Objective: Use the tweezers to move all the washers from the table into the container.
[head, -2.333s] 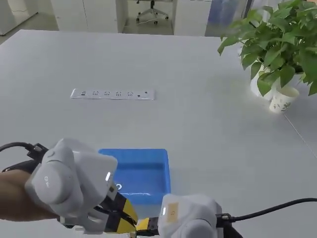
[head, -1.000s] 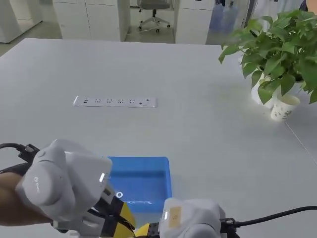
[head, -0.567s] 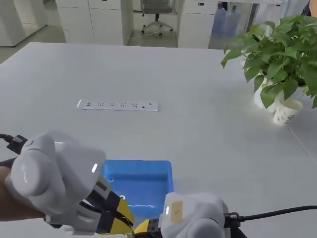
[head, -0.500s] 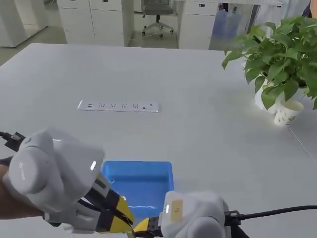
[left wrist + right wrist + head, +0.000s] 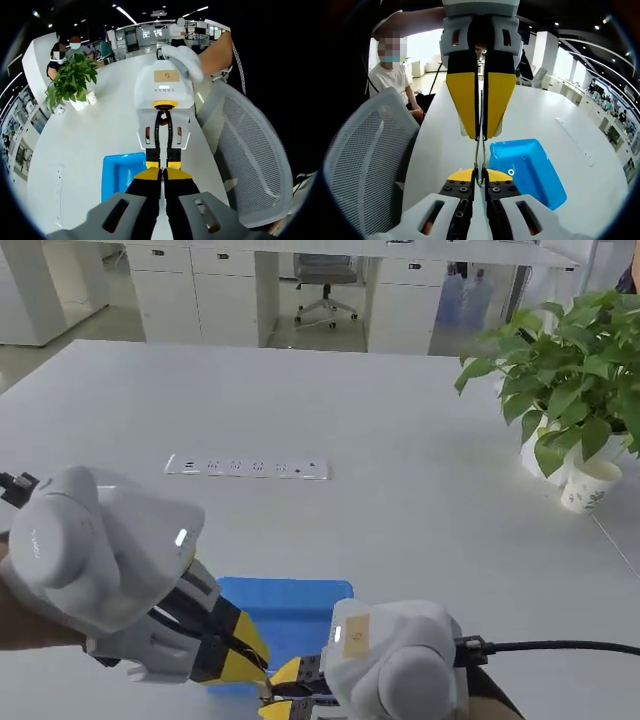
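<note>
While left gripper (image 5: 480, 135) and right gripper (image 5: 480, 174) pinch thin silver metal tweezers (image 5: 479, 155), we note one small ring washer (image 5: 510, 172) in blue plastic container (image 5: 536, 172).

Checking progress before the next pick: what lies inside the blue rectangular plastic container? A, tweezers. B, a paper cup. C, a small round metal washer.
C: the right gripper view shows a small round metal washer on the floor of the blue rectangular plastic container, near one corner.
</note>
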### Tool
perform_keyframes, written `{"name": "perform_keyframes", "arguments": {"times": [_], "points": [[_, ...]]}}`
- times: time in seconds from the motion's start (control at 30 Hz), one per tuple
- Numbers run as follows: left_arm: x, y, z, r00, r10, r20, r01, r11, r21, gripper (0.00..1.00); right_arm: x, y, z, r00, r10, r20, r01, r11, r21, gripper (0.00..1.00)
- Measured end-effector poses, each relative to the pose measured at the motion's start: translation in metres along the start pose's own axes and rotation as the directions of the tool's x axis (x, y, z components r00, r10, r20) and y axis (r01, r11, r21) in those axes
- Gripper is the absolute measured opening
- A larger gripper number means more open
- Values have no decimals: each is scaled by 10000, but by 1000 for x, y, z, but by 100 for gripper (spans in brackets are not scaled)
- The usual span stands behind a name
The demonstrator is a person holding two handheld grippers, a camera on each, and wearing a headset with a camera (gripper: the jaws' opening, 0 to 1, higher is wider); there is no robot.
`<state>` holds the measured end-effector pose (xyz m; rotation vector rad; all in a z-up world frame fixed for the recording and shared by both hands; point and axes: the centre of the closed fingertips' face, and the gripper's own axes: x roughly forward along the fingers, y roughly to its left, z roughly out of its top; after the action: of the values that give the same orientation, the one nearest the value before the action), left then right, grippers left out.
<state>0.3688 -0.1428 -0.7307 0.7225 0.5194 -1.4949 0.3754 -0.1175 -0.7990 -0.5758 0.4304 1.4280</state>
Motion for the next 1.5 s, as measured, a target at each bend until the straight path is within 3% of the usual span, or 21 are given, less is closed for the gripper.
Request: {"name": "perform_keyframes", "arguments": {"times": [0.43, 1.0, 1.5], "points": [[-3, 27, -2, 9995, 323, -14, -323, 9995, 0, 4, 2, -29, 3, 9999, -164, 17, 164, 9996, -228, 8], [7, 61, -17, 9991, 393, -168, -393, 9992, 32, 4, 15, -62, -8, 9995, -331, -13, 331, 9995, 8, 8], [30, 74, -41, 9973, 187, -711, -189, 9998, -12, 4, 35, -73, -33, 9996, -94, -273, 106, 9989, 448, 9]]}}
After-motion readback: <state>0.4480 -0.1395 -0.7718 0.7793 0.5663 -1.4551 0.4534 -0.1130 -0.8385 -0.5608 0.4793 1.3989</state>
